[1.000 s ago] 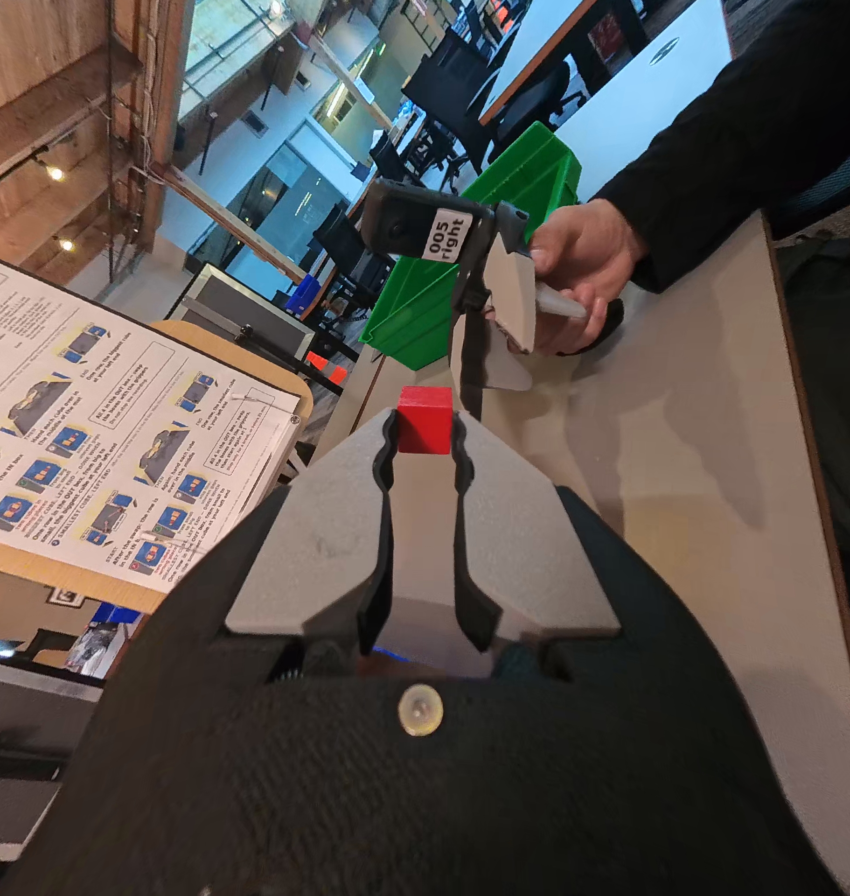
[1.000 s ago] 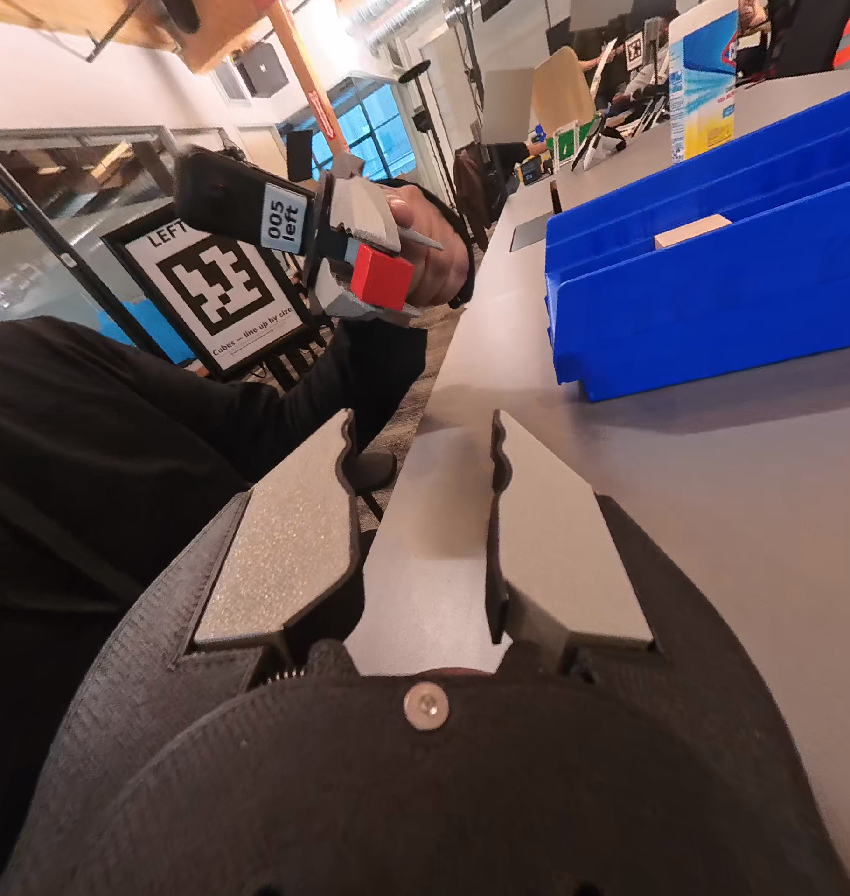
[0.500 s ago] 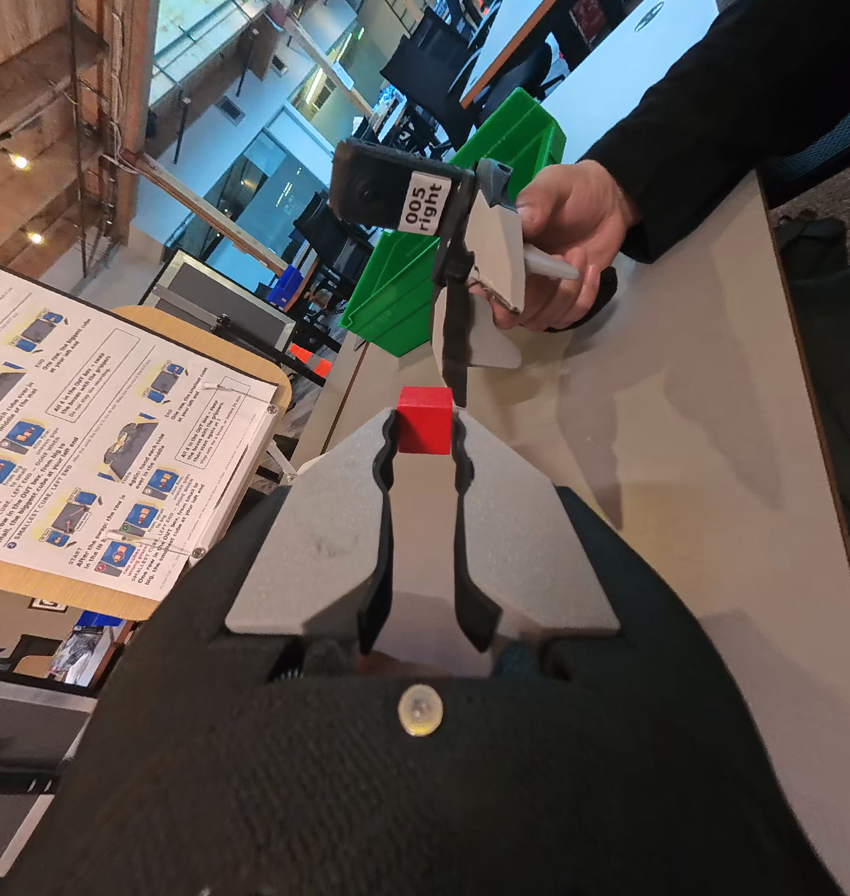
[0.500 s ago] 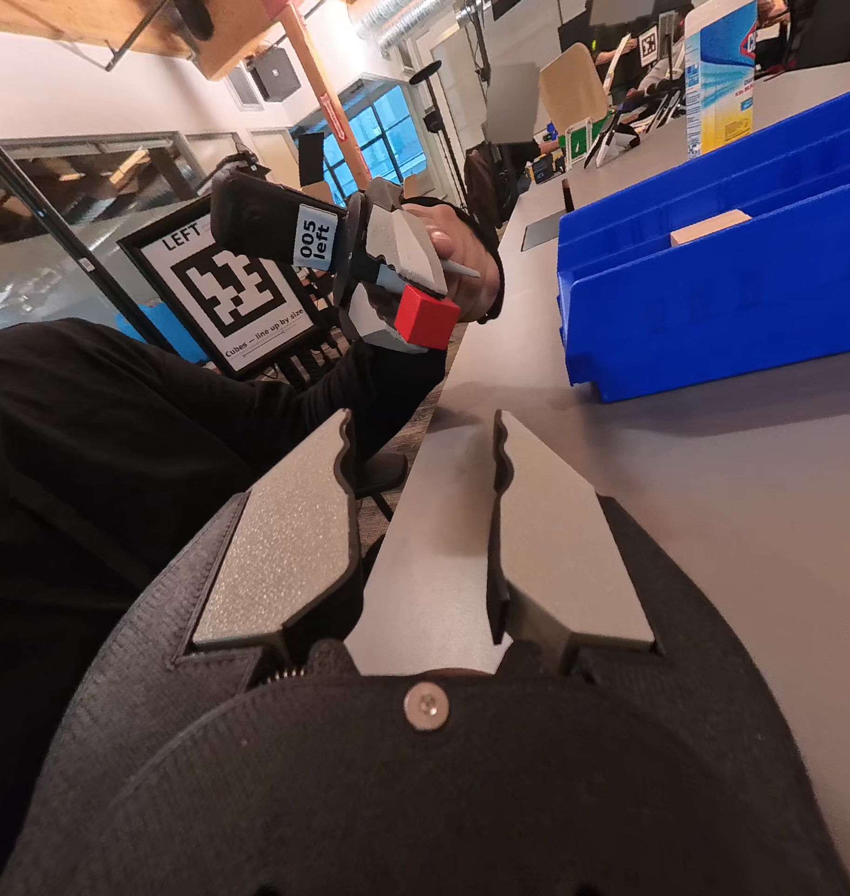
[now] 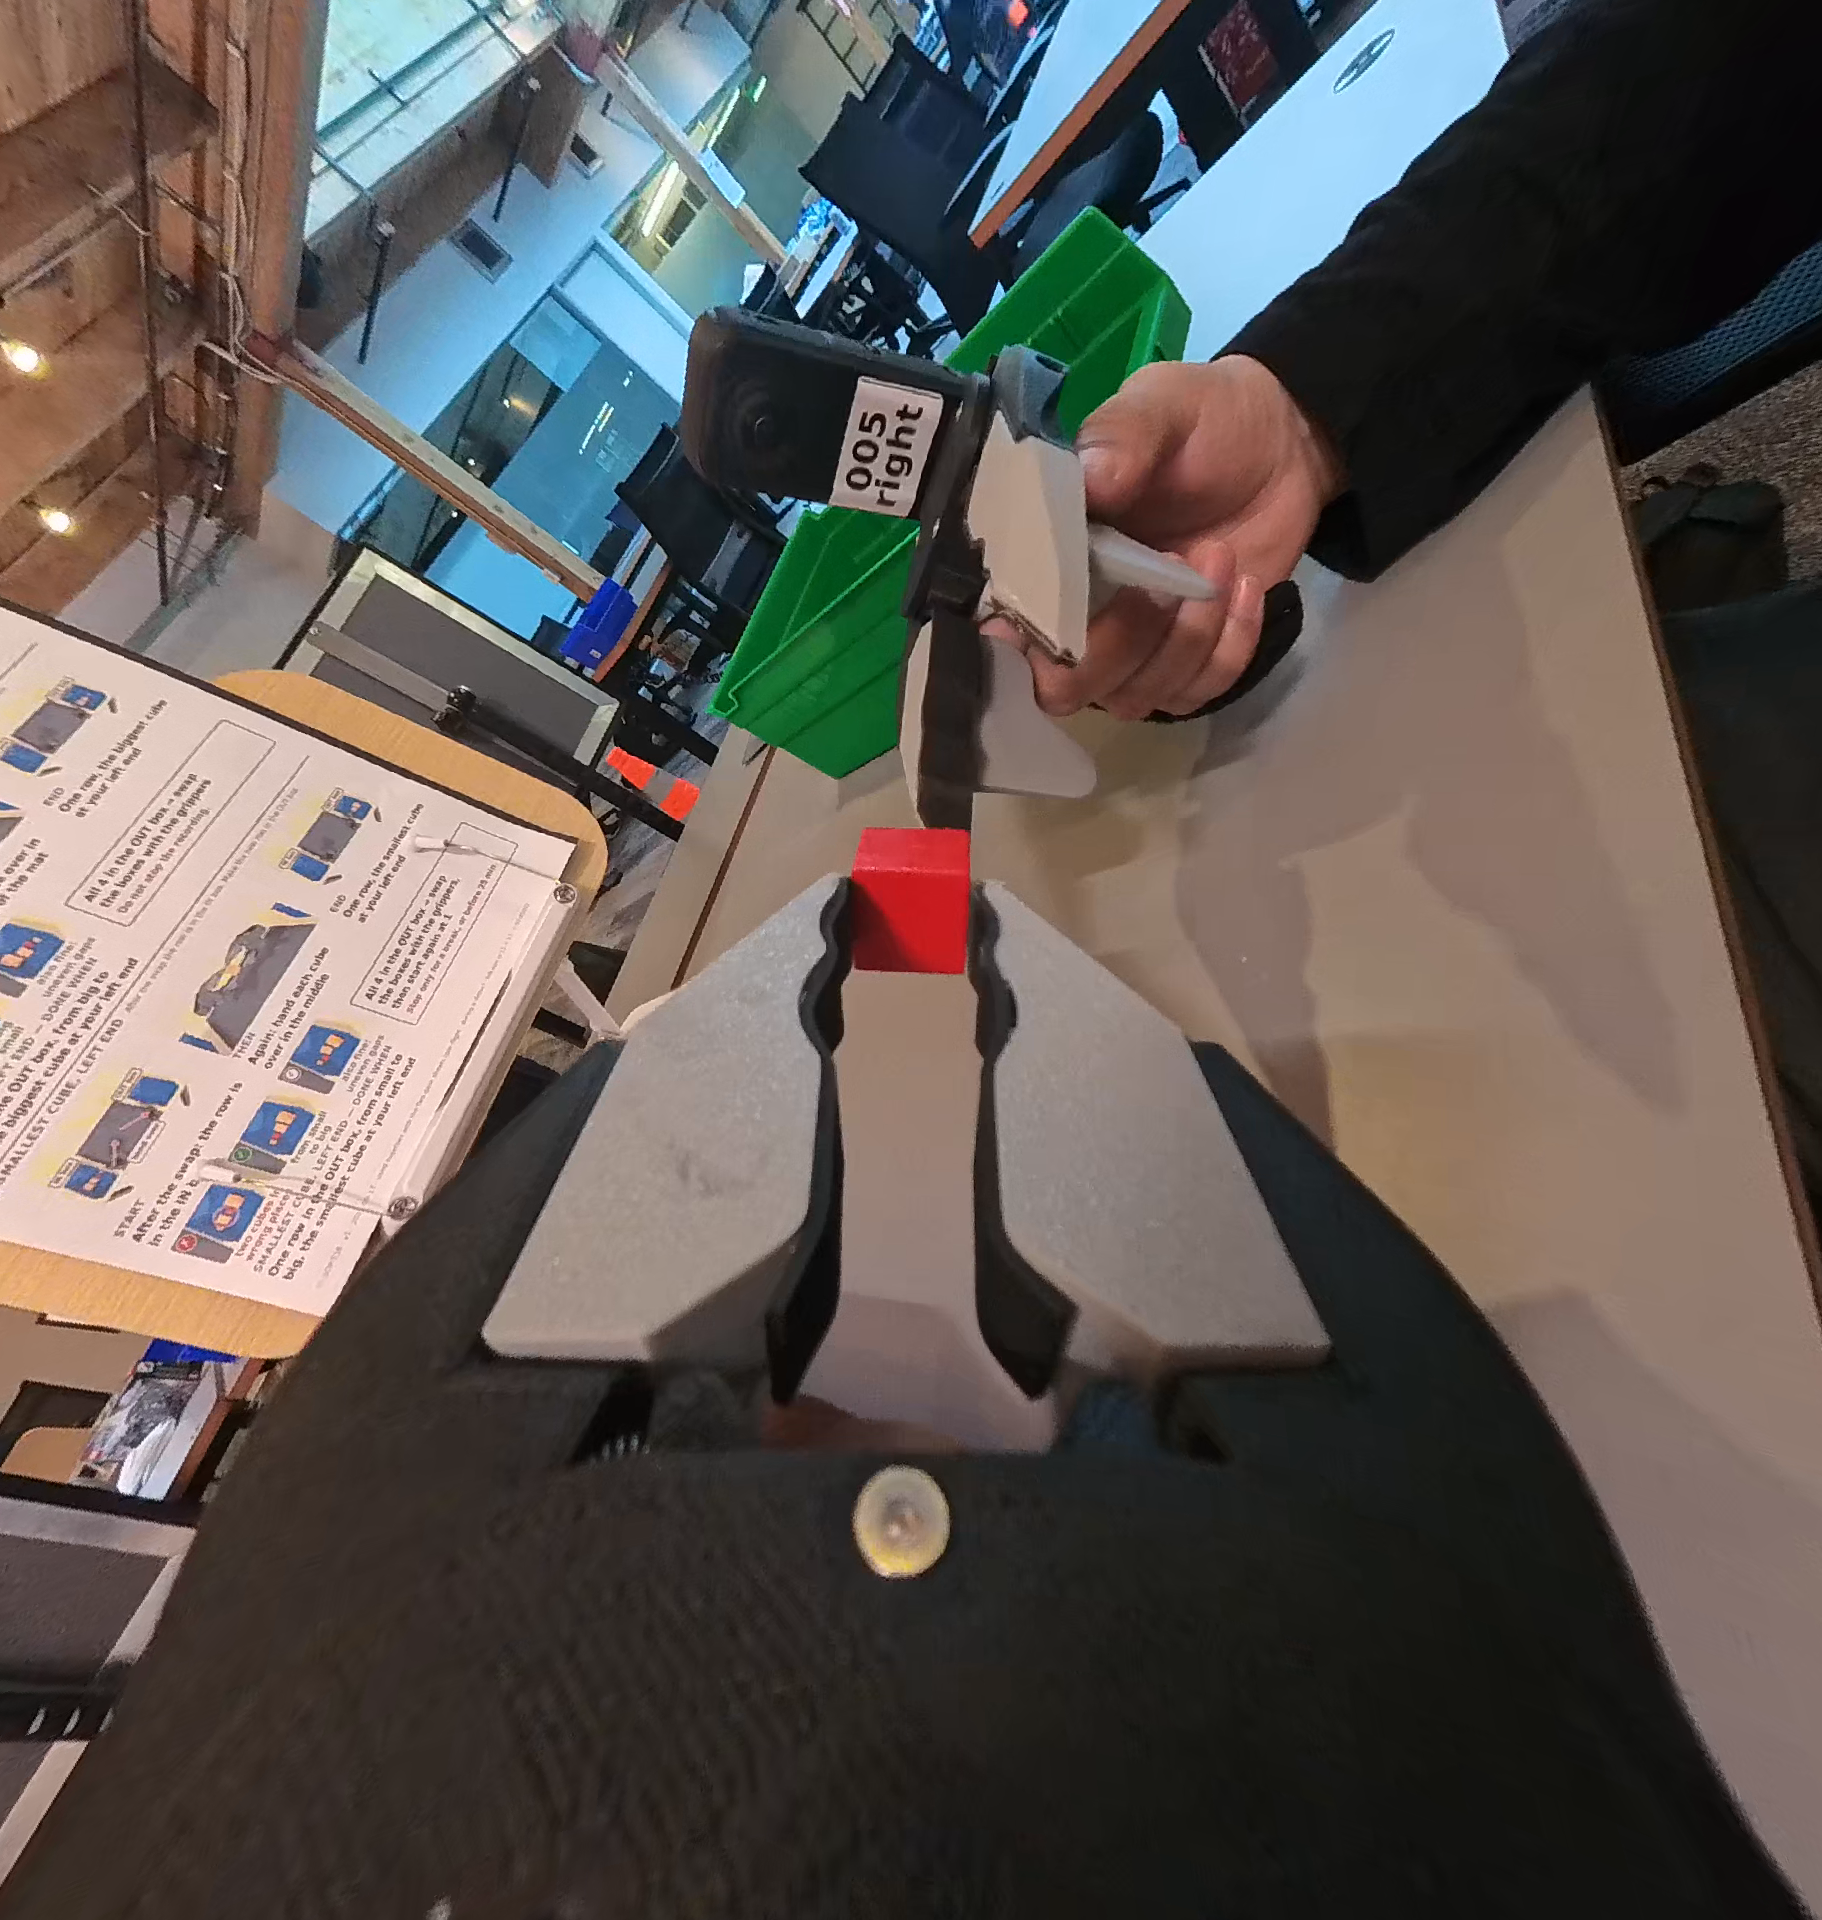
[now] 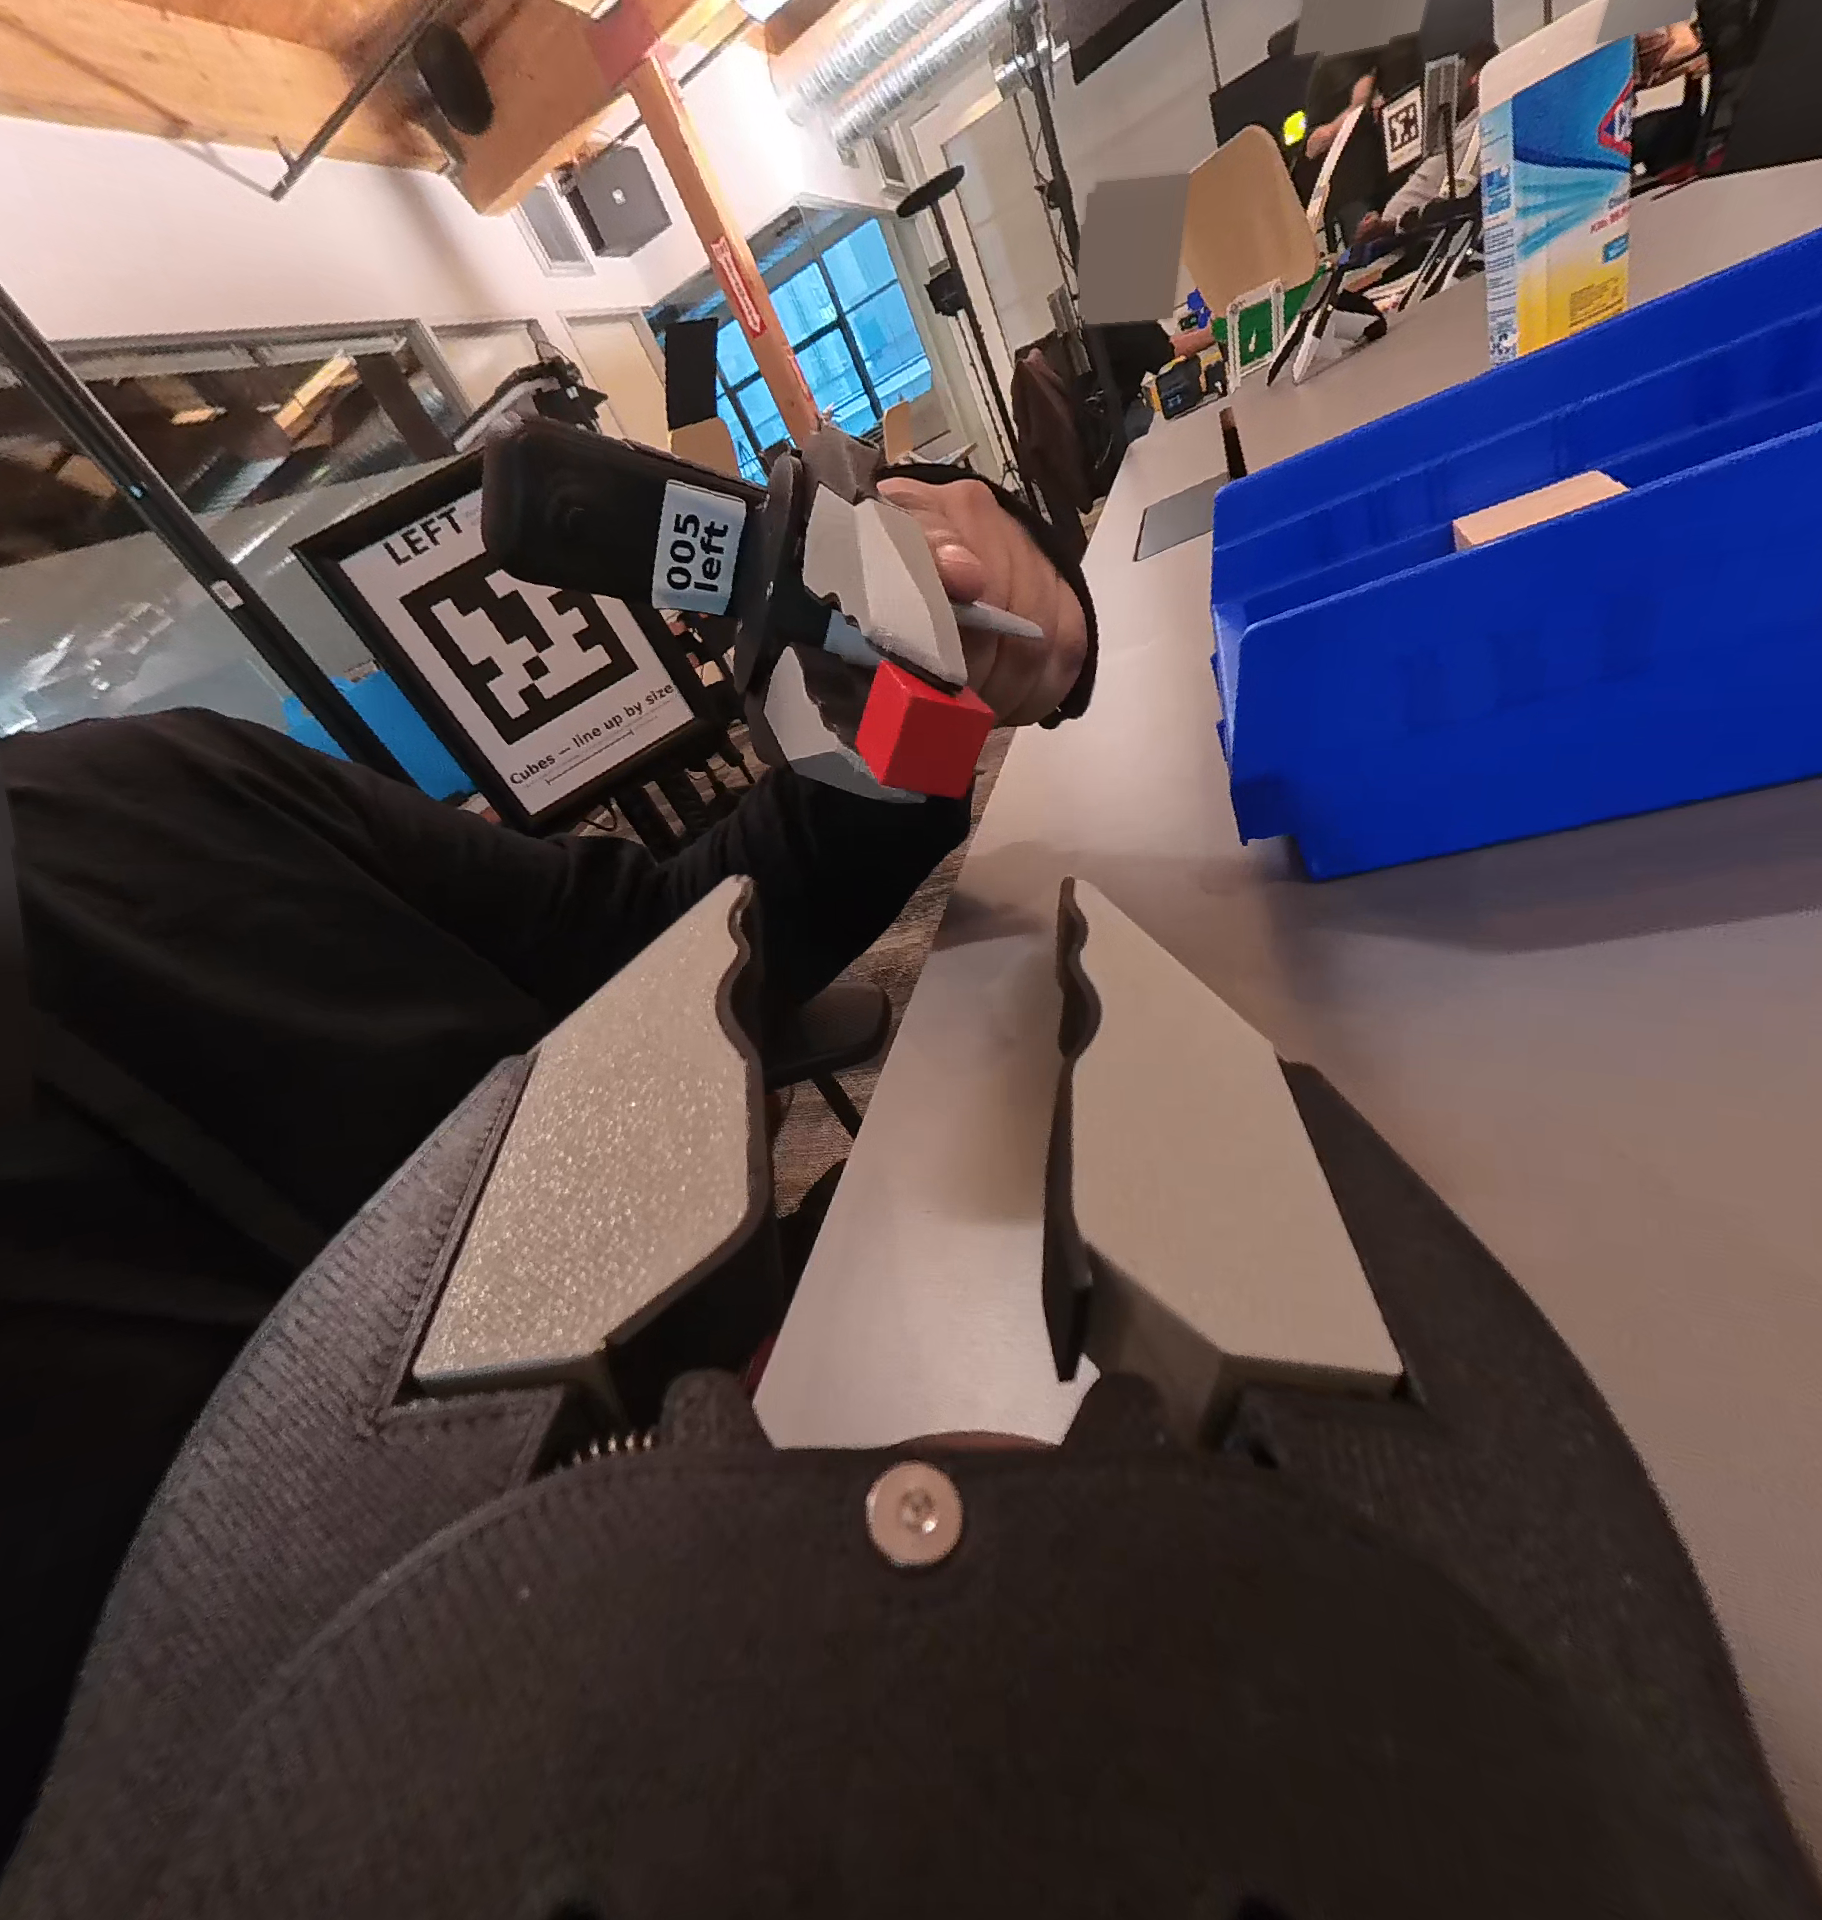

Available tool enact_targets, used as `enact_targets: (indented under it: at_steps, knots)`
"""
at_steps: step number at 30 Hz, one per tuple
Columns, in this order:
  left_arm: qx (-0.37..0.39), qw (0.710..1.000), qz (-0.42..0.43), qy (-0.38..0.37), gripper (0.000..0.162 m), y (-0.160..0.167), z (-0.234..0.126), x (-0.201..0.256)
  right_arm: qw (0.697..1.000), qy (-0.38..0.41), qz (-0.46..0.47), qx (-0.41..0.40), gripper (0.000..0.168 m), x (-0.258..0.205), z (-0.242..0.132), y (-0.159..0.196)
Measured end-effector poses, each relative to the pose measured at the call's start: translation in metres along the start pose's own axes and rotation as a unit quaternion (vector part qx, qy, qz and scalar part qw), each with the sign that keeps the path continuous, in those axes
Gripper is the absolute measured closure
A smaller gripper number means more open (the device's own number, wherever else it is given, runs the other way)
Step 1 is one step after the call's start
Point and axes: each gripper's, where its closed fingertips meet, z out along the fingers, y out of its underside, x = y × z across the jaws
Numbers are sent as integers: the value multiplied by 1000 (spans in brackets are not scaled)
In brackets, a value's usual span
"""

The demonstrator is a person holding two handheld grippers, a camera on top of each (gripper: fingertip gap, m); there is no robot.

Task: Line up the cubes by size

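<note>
A small red cube (image 5: 909, 902) is pinched between the two grey fingertips of the left gripper (image 5: 909, 914), so this claw is closed on the cube. The cube is held up in the air above the smooth grey table (image 5: 1406, 987). In the right wrist view the same red cube (image 6: 922, 743) is seen at the tip of the left gripper (image 6: 886, 727), which is held in a hand (image 6: 1000, 613) with a black sleeve.

The right gripper (image 6: 902, 925) is open, with a wide gap between its two grey fingers, and nothing is held in it. It is pointed along the near edge of the table (image 6: 1509, 1039). In the left wrist view the right gripper (image 5: 974, 717) is seen farther off, held by the other hand (image 5: 1187, 540), with its fingers pointing down at the table just behind the cube.

A long blue plastic bin (image 6: 1530, 644) is seen on the table to the right, and a pale wooden block (image 6: 1535, 507) is lying inside it. A green plastic bin (image 5: 834, 644) is seen at the far end of the table. A white paper sheet with little pictures (image 5: 211, 987) is clipped to a wooden board at the left. A framed black and white square-pattern sign (image 6: 517, 644) is standing behind the left gripper.
</note>
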Motion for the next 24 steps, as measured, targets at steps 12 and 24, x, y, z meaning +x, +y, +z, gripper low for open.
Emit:
enact_targets:
  at_steps: [12, 24]
  knots:
    - [19, 1000, 7, 8, 143, -9, 7, 7, 999, -39, 29, 11, 114, -10, 5, -3]
    - [23, 999, 9, 31, 143, -12, 16, 18, 998, -41, 41, 10, 116, -10, 10, -1]
